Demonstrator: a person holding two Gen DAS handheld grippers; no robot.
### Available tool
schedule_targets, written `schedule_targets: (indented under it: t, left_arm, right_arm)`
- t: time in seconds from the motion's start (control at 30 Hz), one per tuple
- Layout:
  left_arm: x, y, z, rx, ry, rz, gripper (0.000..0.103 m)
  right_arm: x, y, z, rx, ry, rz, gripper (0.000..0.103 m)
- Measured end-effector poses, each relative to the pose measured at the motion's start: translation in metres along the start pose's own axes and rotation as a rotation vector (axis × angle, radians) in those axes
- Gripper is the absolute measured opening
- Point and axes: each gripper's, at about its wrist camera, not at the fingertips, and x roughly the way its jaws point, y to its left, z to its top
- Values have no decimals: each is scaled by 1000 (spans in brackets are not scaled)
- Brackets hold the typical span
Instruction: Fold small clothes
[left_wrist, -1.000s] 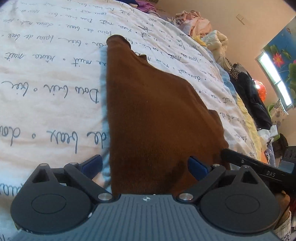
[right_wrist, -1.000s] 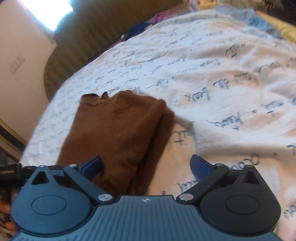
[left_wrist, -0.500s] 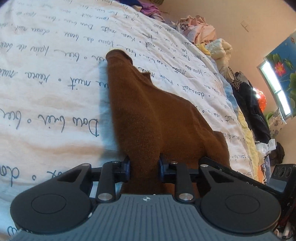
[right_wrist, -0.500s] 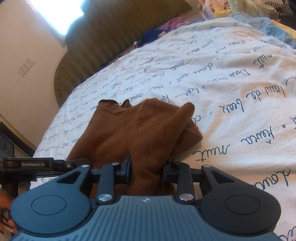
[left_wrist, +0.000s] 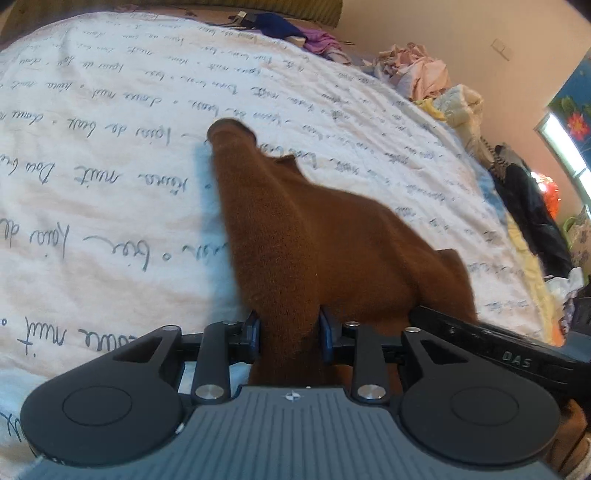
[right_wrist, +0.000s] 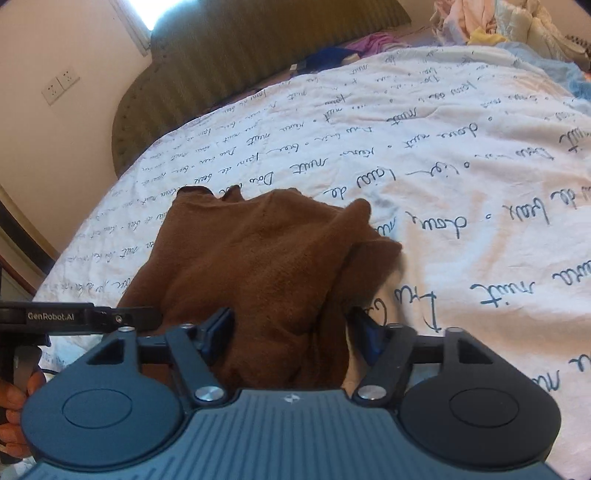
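White cotton bedspread (left_wrist: 110, 206) printed all over with dark cursive handwriting, spread across a wide bed and filling most of both views. Lying on it, a small fuzzy brown knitted garment (left_wrist: 317, 243), partly folded, one narrow end reaching away across the bedspread, near edge gathered up and lifted.

Left gripper (left_wrist: 289, 334), black with blue pads, clamped together on a bunched fold at the garment's near edge, cloth squeezed tight between both pads. Right gripper (right_wrist: 291, 332), same build, set wider apart around a thicker bundle of the same brown cloth; left pad pressed against the fabric, right pad just beside it, so a firm grip cannot be told for sure. At the lower left edge of the right wrist view, a hand (right_wrist: 14, 406) wrapped around the left gripper's handle.

Beyond the bed in the right wrist view, an olive-green ribbed upholstered headboard (right_wrist: 229, 62) against a cream wall, white double wall socket (right_wrist: 61, 85) to its left, bright window above. Near the headboard, crumpled blue and purple clothes (left_wrist: 295, 35). Along the far side of the bed, a heap of pink, cream and pale yellow laundry (left_wrist: 432, 85), then dark clothing (left_wrist: 532, 214) further along. High on the right wall of the left wrist view, a blue floral picture (left_wrist: 572, 110) beside a lit window strip.
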Motion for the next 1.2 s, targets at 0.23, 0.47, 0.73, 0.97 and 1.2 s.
schedule_targets:
  t: [0.23, 0.47, 0.73, 0.97, 1.2]
  left_arm:
    - [-89, -19, -26, 41, -187, -68, 43]
    - [-39, -43, -71, 44, -59, -112, 43]
    - [-57, -14, -82, -29, -87, -124, 46]
    - [-103, -26, -107, 81, -200, 32, 103]
    - [-87, -16, -142, 42, -186, 148, 103]
  right_arm:
    - [-70, 33, -24, -305, -184, -58, 56]
    - [-37, 27, -57, -394, -71, -81, 45]
    - [-75, 12, -65, -233, -64, -52, 83]
    - [-85, 38, -97, -254, -13, -113, 103]
    - [-65, 52, -114, -209, 9, -194, 103]
